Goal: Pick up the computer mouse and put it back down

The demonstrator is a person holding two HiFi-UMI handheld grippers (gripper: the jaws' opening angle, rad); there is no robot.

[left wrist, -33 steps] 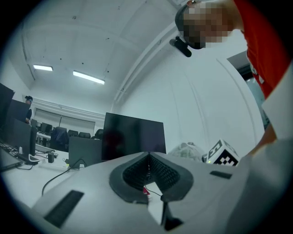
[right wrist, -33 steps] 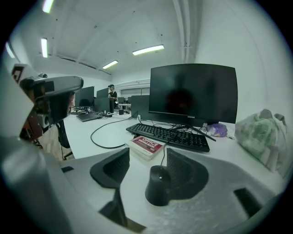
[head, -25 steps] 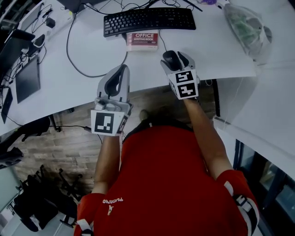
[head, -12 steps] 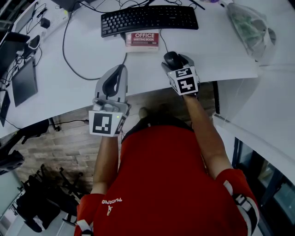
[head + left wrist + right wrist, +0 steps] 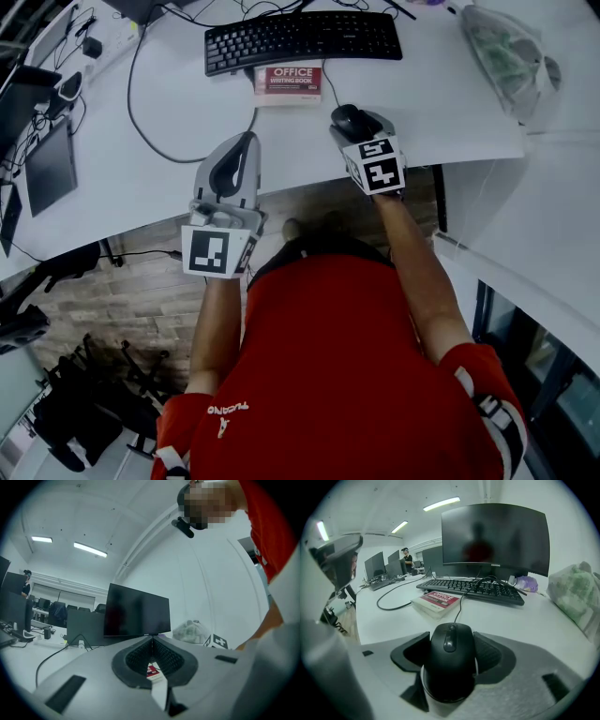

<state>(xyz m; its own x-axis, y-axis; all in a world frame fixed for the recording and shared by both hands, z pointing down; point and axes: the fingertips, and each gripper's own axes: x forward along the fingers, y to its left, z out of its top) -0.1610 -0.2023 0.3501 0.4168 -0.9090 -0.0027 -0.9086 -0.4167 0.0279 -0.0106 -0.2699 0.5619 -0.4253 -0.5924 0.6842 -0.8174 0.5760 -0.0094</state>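
A black wired computer mouse (image 5: 349, 120) (image 5: 451, 663) rests on the white desk (image 5: 422, 94), just in front of the keyboard. My right gripper (image 5: 354, 119) (image 5: 451, 645) is lowered over it, angled down. Its jaws are closing, with the mouse between them and the black pads (image 5: 410, 654) against its two sides. My left gripper (image 5: 246, 142) (image 5: 152, 641) hangs level off the desk's near edge. It is shut with nothing in it, and a sliver of the red book shows through its gap.
A black keyboard (image 5: 300, 39) (image 5: 473, 588) and a red office writing book (image 5: 286, 80) (image 5: 438, 601) lie just beyond the mouse. A dark monitor (image 5: 494, 536) stands behind them. A plastic bag (image 5: 502, 52) lies at the right, and a black cable (image 5: 141, 103) loops at the left.
My right gripper has dropped a little around the mouse, which stays in its spot by the book. The left gripper has not moved.
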